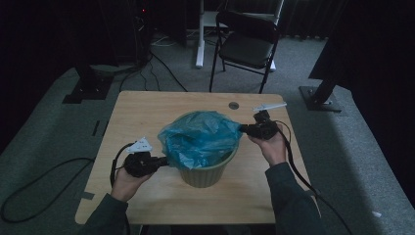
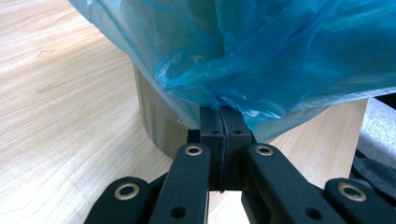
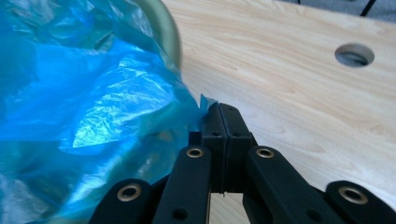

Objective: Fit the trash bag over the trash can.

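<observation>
High view shows my left gripper (image 1: 164,160) and right gripper (image 1: 242,129) both clamped on the blue bag's (image 1: 198,137) opposite edges. Bare table (image 1: 147,110) surrounds the green bin (image 1: 205,175).

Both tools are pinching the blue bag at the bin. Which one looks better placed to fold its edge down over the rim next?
Left, probably. The left tool grips the blue bag already outside and below the bin rim, so its film drapes the wall. The right tool holds its corner out sideways at rim height.
</observation>
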A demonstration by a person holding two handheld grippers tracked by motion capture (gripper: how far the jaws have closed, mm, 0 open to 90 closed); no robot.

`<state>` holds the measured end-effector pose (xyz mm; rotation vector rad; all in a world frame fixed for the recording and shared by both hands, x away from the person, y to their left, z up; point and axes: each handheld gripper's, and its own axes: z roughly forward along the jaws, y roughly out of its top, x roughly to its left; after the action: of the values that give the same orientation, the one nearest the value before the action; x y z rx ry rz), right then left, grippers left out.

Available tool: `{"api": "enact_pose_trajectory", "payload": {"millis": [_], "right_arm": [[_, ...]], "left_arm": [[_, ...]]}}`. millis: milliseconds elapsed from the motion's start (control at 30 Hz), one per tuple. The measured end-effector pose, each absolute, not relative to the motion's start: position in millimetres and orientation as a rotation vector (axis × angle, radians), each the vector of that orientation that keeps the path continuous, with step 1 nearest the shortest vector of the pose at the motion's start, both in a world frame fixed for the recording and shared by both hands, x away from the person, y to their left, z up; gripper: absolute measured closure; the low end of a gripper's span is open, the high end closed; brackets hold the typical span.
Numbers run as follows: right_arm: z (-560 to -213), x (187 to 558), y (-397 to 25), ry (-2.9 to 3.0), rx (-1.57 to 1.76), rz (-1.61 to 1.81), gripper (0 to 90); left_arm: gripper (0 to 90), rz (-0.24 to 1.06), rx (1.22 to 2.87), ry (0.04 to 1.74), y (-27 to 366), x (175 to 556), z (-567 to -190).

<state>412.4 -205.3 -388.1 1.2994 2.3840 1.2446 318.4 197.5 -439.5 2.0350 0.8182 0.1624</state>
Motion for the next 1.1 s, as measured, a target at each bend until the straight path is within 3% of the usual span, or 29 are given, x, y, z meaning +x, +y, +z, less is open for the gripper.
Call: {"api": "enact_pose_trajectory", "payload": {"millis": [333, 700, 833, 1100], "right_arm": [[-409, 419, -214, 2.4, 1.407, 1.198, 90.0], [-409, 414, -221, 2.394, 1.42, 1.219, 89.6], [-396, 402, -226, 2.384, 1.353, 1.292, 72.0], [-381, 387, -233, 2.381, 1.281, 1.331, 62.9]], "left_arm": [[90.0, 0.158, 2.036, 0.828, 198, 320, -442], [88.7, 0.166, 2.025, 0.833, 200, 318, -440], [80.6, 0.182, 2.011, 0.834, 205, 314, -436], [67.3, 0.203, 1.992, 0.849, 218, 306, -432]]}}
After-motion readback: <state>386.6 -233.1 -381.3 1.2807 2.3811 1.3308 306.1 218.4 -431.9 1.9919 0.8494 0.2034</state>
